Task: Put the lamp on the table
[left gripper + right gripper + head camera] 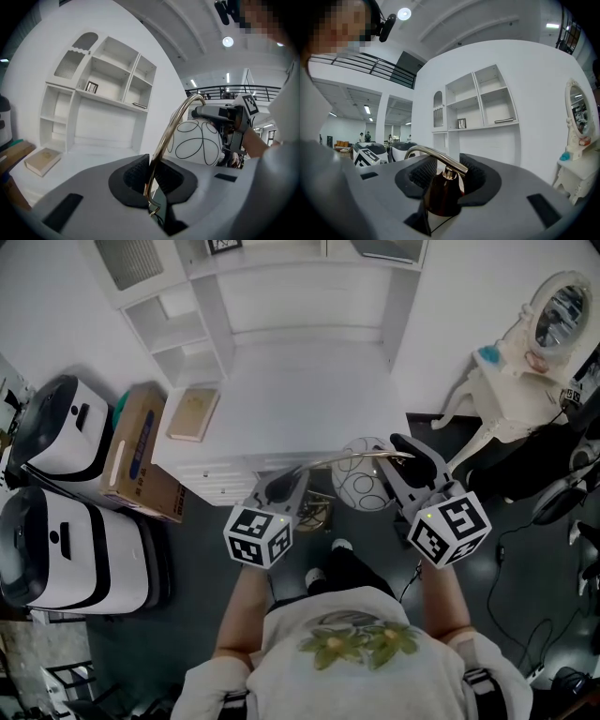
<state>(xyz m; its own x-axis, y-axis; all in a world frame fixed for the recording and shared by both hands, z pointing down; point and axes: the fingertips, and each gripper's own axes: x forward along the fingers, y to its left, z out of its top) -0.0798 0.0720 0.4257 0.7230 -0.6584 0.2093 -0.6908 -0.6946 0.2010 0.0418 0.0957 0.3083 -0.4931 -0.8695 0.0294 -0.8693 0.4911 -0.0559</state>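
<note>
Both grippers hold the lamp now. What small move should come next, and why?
Probably carry it forward together: the left gripper grips the gold stem, the right gripper the dark cap, and the lamp hangs at the white table's front edge.

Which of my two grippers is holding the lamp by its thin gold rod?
The left gripper: its jaws are shut on the curved gold rod, whereas the right gripper holds the wider dark cap where the rod ends.

Bright, even room light — a ceiling light [228,41] glares overhead; my two views bulge, dark at the corners, near parts soft.
</note>
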